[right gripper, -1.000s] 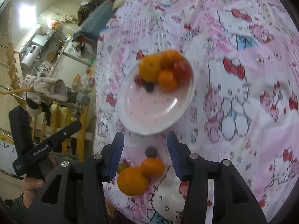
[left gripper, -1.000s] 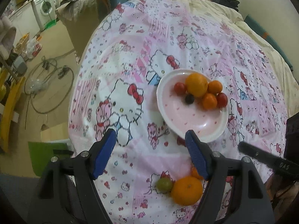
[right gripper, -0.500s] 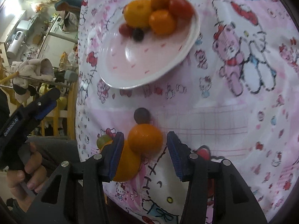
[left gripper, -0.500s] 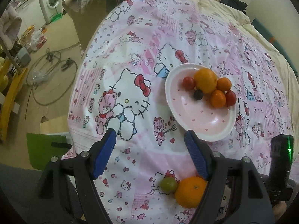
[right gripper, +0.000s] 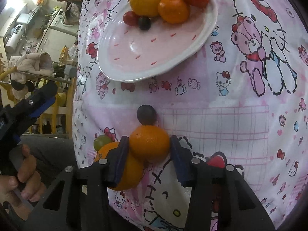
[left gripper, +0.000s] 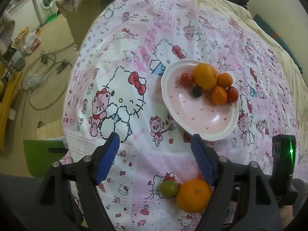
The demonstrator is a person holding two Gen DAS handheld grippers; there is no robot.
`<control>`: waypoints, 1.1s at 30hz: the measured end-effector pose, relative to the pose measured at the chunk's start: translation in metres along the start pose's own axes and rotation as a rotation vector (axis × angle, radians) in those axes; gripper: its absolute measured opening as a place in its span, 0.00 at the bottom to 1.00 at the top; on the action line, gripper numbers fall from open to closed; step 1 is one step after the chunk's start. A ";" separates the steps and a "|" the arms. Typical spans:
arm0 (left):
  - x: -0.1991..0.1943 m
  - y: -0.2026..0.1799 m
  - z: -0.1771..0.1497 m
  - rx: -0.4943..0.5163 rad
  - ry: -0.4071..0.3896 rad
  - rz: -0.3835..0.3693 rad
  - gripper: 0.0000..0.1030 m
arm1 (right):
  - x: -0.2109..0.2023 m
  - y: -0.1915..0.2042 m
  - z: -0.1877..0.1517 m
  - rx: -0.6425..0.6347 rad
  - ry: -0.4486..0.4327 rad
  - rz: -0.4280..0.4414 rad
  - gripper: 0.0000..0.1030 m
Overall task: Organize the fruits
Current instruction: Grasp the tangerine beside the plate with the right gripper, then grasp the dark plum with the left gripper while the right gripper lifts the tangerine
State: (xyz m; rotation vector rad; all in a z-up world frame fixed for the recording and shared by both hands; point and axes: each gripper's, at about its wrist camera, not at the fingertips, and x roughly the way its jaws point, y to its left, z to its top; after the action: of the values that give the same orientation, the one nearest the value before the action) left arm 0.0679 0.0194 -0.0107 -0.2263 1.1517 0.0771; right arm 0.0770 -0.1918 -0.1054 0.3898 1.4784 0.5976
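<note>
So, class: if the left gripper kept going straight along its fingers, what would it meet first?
Probably the bare pink cloth between its open fingers: the left gripper points there, short of the plate. Depth is uncertain.

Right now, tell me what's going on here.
A person holding a two-finger tool in each hand is gathering fruit from a Hello Kitty bedsheet onto a pink plate. The right tool has just been closing on a small orange, its pads against both sides. A larger orange, a green grape and a dark grape lie loose on the sheet. The left tool hangs open above the sheet, holding nothing.
</note>
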 end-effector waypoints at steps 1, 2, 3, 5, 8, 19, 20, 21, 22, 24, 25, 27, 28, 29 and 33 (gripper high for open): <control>0.000 0.000 0.000 0.001 -0.001 -0.001 0.71 | -0.002 -0.001 0.001 0.002 -0.008 0.001 0.43; 0.000 0.000 -0.001 0.002 0.000 -0.002 0.71 | -0.006 -0.002 0.001 0.005 -0.017 0.006 0.43; 0.000 -0.001 -0.001 0.004 0.001 -0.002 0.71 | -0.011 -0.004 0.002 0.011 -0.029 0.012 0.43; 0.003 -0.001 -0.003 0.014 0.008 0.003 0.71 | -0.020 -0.005 0.003 0.017 -0.055 0.019 0.43; 0.009 -0.003 -0.005 0.020 0.036 -0.011 0.71 | -0.039 -0.006 0.006 0.026 -0.123 0.015 0.43; 0.053 -0.067 -0.018 0.147 0.226 -0.155 0.51 | -0.090 -0.027 0.016 0.103 -0.301 -0.030 0.43; 0.056 -0.071 -0.018 0.151 0.233 -0.152 0.50 | -0.091 -0.028 0.017 0.108 -0.302 -0.032 0.43; 0.062 -0.078 -0.020 0.165 0.247 -0.139 0.47 | -0.090 -0.030 0.017 0.115 -0.303 -0.032 0.43; 0.066 -0.081 -0.021 0.175 0.254 -0.132 0.44 | -0.090 -0.031 0.018 0.122 -0.304 -0.030 0.43; 0.073 -0.091 -0.026 0.205 0.270 -0.117 0.42 | -0.092 -0.033 0.019 0.129 -0.305 -0.027 0.43; 0.076 -0.096 -0.028 0.228 0.274 -0.109 0.42 | -0.092 -0.034 0.020 0.131 -0.308 -0.027 0.43; 0.081 -0.104 -0.033 0.279 0.274 -0.075 0.41 | -0.093 -0.035 0.021 0.134 -0.314 -0.032 0.43; 0.084 -0.109 -0.035 0.304 0.275 -0.061 0.37 | -0.094 -0.036 0.021 0.134 -0.315 -0.041 0.43; 0.088 -0.112 -0.037 0.326 0.278 -0.050 0.33 | -0.093 -0.036 0.022 0.135 -0.314 -0.052 0.43; 0.092 -0.117 -0.043 0.353 0.286 -0.031 0.19 | -0.090 -0.041 0.023 0.156 -0.302 -0.054 0.43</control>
State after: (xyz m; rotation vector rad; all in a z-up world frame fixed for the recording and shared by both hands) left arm 0.0880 -0.1090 -0.0950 0.0613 1.4234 -0.1907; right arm 0.1061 -0.2757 -0.0552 0.5355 1.2433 0.3622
